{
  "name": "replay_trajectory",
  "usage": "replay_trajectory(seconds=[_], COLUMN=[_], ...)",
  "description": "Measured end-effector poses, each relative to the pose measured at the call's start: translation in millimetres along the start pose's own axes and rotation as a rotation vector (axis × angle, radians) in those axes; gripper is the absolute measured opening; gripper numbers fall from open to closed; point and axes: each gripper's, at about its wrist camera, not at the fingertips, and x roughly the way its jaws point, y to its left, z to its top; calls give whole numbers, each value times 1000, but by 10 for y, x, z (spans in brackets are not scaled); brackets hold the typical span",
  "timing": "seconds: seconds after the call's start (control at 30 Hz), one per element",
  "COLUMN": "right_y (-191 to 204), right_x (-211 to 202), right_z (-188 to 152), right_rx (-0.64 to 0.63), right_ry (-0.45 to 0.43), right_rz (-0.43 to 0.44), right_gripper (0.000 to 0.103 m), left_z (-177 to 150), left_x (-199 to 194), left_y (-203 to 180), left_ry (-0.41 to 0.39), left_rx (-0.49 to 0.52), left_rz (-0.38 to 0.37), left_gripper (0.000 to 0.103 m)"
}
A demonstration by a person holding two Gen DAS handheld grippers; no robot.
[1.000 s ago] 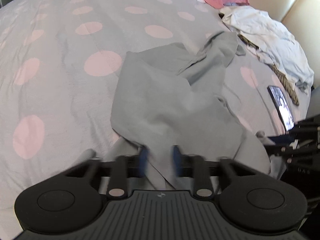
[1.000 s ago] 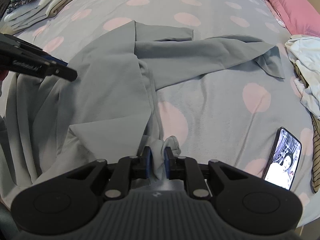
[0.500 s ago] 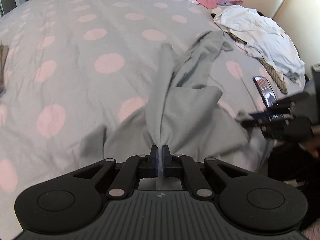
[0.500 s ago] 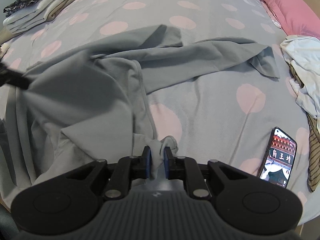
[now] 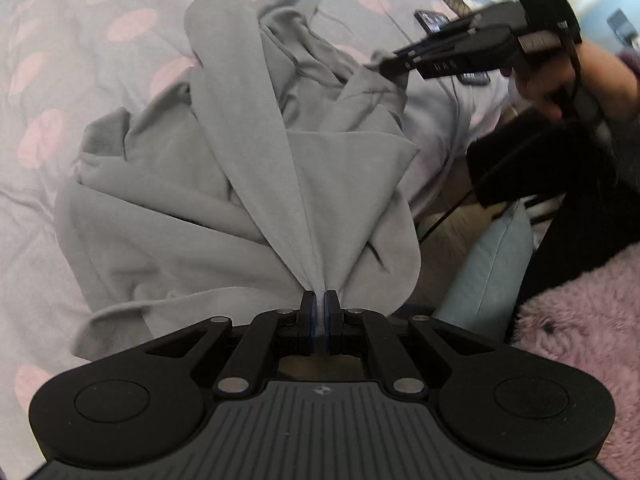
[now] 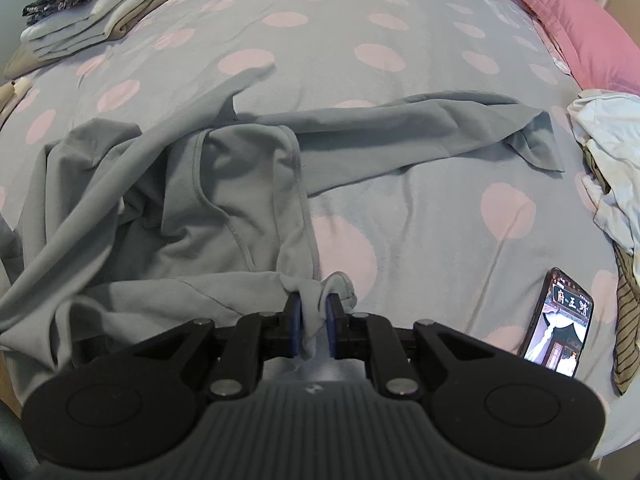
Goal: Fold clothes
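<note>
R gripper [image 6: 311,312] pinching grey garment [image 6: 224,200], bed [image 6: 420,208]

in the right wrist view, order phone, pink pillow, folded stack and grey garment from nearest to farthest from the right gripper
1. Grey garment: pinched in the right gripper.
2. Phone: on the bed just to the right.
3. Folded stack at far left and pink pillow at far right: both across the bed, too close to rank.

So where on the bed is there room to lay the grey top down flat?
The bare spotted bedspread between the folded stack and the pink pillow is free. The right edge is crowded by the phone and the unfolded heap; the grey top fills the left.
</note>
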Motion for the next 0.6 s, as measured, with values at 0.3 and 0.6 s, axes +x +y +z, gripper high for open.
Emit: replay_trajectory(seconds=[0.3, 0.6], right_y=[-87, -192], right_x=[-23, 72], right_z=[-48, -53], right_rx=[111, 210], right_ry=[12, 62], right_rz=[23, 21], right_gripper=[55, 66], left_z=[127, 549], left_x=[-390, -120], left_y=[253, 747], left_ry=[-168, -226], left_rx=[-32, -39], left_rz=[45, 208], left_gripper=[46, 47])
